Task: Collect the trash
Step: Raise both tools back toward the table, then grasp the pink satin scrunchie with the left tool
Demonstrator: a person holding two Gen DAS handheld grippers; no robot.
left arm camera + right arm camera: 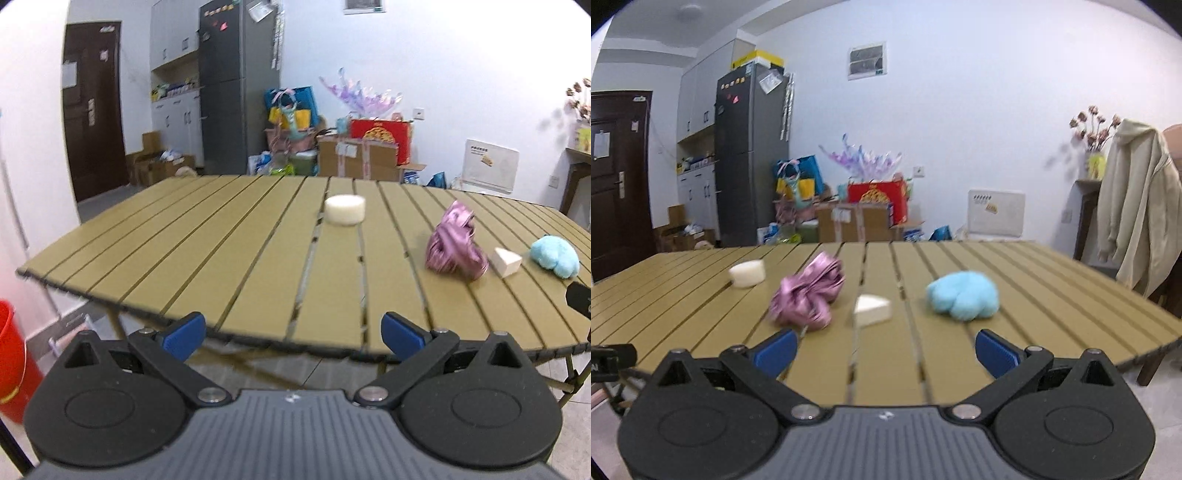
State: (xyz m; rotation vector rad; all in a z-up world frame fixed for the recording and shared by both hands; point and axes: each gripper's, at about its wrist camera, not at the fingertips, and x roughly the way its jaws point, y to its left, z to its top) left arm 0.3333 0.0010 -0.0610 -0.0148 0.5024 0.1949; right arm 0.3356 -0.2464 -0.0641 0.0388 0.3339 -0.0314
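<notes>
The slatted tan counter [1052, 295] fills the middle band of both views, and all four pieces of trash lie on it, none yet touched. In the right wrist view the largest, a crumpled pink foil wrapper [809, 295], sits left of centre; the fluffy blue lump [964, 295] lies right of centre; the white foam disc [748, 273] rests further back at the left; the small white foam wedge [872, 309] is dead centre, nearest the right hand-held gripper [886, 349], whose blue pads are spread wide and empty. The left hand-held gripper [293, 338], likewise spread and empty, hangs off the near counter edge, with a red bucket [16, 362] at the lower left of its frame. The wedge looks the likeliest first pick: best to straddle its flat faces, not the sloped ones, and close gently, since foam can squirt out.
</notes>
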